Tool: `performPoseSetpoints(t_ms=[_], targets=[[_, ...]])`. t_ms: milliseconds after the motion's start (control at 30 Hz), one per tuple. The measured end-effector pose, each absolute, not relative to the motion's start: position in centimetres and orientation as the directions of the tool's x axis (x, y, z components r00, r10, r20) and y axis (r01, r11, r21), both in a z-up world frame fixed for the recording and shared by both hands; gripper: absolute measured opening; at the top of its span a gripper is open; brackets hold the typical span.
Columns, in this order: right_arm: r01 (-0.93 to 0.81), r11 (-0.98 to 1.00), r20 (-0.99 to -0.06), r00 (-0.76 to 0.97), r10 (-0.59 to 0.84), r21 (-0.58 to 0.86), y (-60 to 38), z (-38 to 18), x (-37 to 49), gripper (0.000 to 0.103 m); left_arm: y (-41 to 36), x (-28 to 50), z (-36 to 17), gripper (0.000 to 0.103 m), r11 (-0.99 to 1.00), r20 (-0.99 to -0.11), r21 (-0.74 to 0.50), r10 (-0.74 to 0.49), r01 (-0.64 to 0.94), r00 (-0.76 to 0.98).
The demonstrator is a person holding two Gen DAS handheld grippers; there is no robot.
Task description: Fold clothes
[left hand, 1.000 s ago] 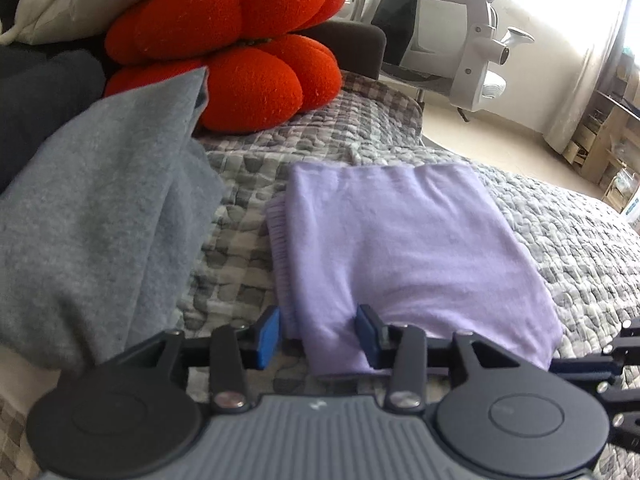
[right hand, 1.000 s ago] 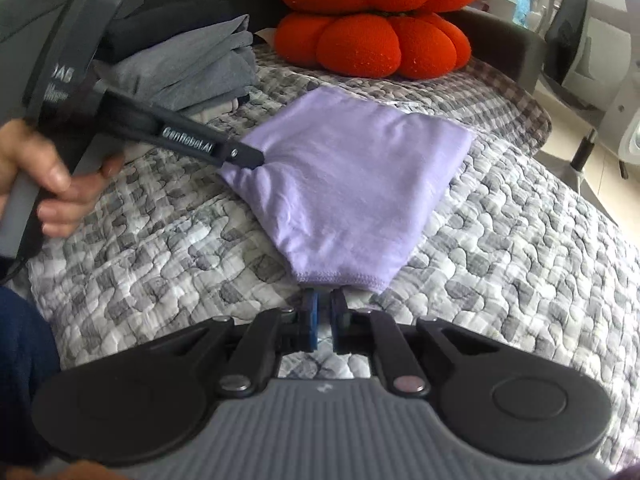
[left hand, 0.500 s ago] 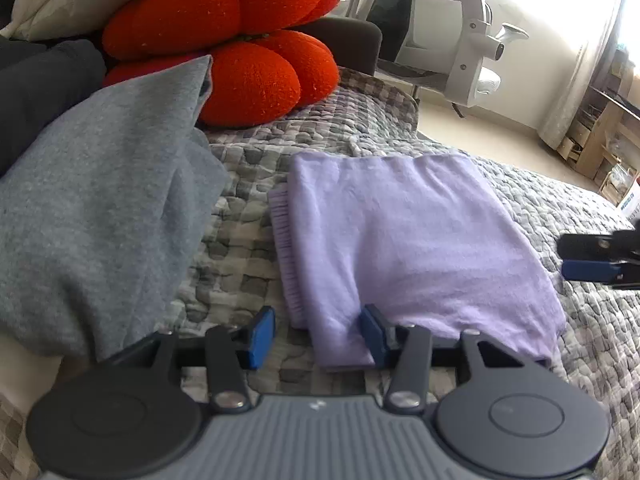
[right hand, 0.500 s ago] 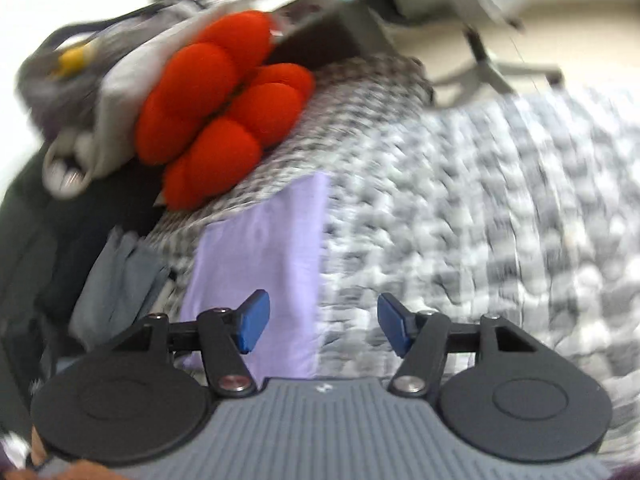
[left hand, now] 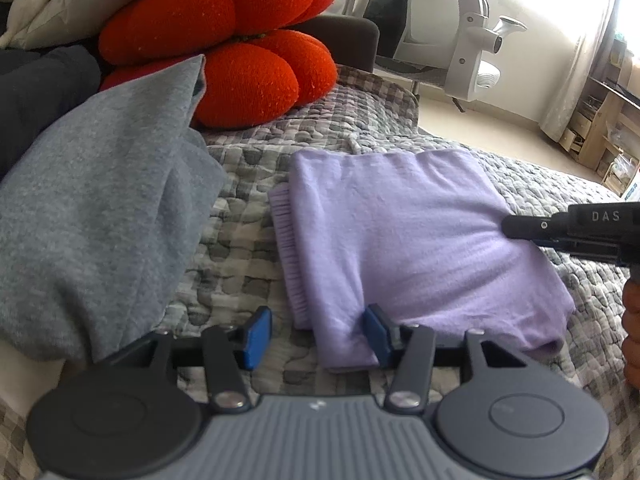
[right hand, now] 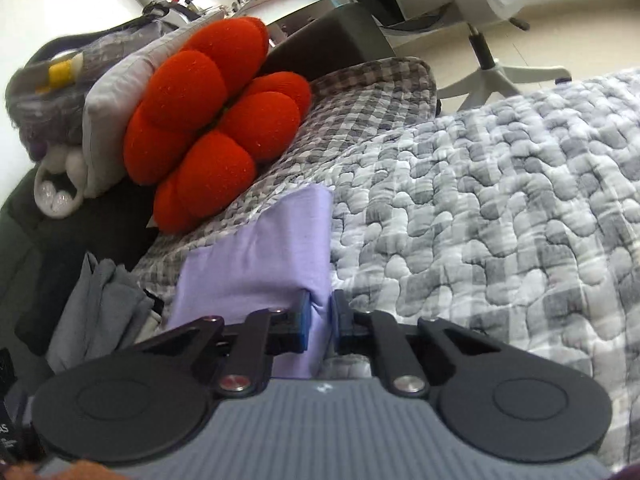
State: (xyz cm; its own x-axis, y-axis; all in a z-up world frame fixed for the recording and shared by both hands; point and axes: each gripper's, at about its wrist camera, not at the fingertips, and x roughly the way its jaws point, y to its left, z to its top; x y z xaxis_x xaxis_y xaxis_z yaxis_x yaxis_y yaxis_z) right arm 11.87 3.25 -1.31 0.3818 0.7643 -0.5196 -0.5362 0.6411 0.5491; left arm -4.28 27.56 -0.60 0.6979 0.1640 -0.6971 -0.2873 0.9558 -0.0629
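Observation:
A folded lilac garment (left hand: 400, 236) lies flat on the grey quilted bed (left hand: 248, 252). My left gripper (left hand: 316, 334) is open, its jaws straddling the garment's near left corner without closing on it. In the left wrist view the right gripper (left hand: 516, 228) comes in from the right onto the garment's right edge. In the right wrist view my right gripper (right hand: 319, 318) is shut on a fold of the lilac garment (right hand: 256, 264) at that edge.
A pile of folded grey clothes (left hand: 92, 208) sits left of the garment. A red pumpkin-shaped cushion (left hand: 240, 48) lies behind it. A white office chair (left hand: 476, 40) stands beyond the bed's far edge. Wooden shelves (left hand: 608, 128) are at the far right.
My right gripper left the garment's near edge, opened, swung round to its right edge and shut on the cloth there. My left gripper stayed open at the near left corner.

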Motion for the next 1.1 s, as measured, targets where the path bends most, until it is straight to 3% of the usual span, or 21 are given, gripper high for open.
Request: performPoseSetpoints(t_ms=[100, 167, 300, 400, 667, 933, 967, 1000, 1100], targets=[[-0.55, 0.643, -0.504, 0.404, 0.764, 0.534, 3.1, -0.6, 12.1, 0.022, 27.6, -4.2, -0.5, 0.053, 0.956, -0.697, -0.057, 0.168, -0.288, 0.697], [-0.563, 0.653, -0.471, 0.454, 0.757, 0.507, 3.2, 0.1, 12.2, 0.023, 27.5, -4.1, -0.5, 0.053, 0.956, -0.699, -0.052, 0.171, -0.288, 0.694], [-0.616, 0.572, -0.388, 0.421, 0.82, 0.542, 3.8, 0.8, 12.4, 0.01, 27.3, -4.0, -0.5, 0.053, 0.958, -0.698, -0.039, 0.177, -0.283, 0.693], [-0.634, 0.649, -0.53, 0.408, 0.743, 0.421, 6.7, -0.3, 12.9, 0.0, 27.3, -4.1, -0.5, 0.053, 0.96, -0.696, -0.036, 0.175, -0.277, 0.696], [-0.681, 0.649, -0.527, 0.433, 0.731, 0.34, 8.0, -0.7, 15.5, 0.0, 27.2, -4.1, -0.5, 0.053, 0.964, -0.696, -0.022, 0.176, -0.266, 0.696], [-0.669, 0.645, -0.484, 0.453, 0.748, 0.37, 8.0, -0.8, 16.6, 0.0, 27.2, -4.0, -0.3, 0.053, 0.966, -0.706, -0.012, 0.174, -0.257, 0.686], [-0.653, 0.662, -0.473, 0.482, 0.738, 0.368, 7.6, -0.6, 16.5, 0.003, 27.3, -4.0, -0.1, 0.053, 0.967, -0.712, -0.026, 0.161, -0.254, 0.684], [-0.632, 0.674, -0.459, 0.504, 0.732, 0.383, 7.0, -0.4, 16.4, 0.013, 27.5, -4.1, 0.2, 0.053, 0.967, -0.717, -0.041, 0.146, -0.251, 0.682], [-0.595, 0.65, -0.42, 0.496, 0.76, 0.473, 5.1, 0.0, 16.7, 0.016, 27.7, -4.4, 1.0, 0.052, 0.967, -0.713, -0.072, 0.121, -0.244, 0.69]])
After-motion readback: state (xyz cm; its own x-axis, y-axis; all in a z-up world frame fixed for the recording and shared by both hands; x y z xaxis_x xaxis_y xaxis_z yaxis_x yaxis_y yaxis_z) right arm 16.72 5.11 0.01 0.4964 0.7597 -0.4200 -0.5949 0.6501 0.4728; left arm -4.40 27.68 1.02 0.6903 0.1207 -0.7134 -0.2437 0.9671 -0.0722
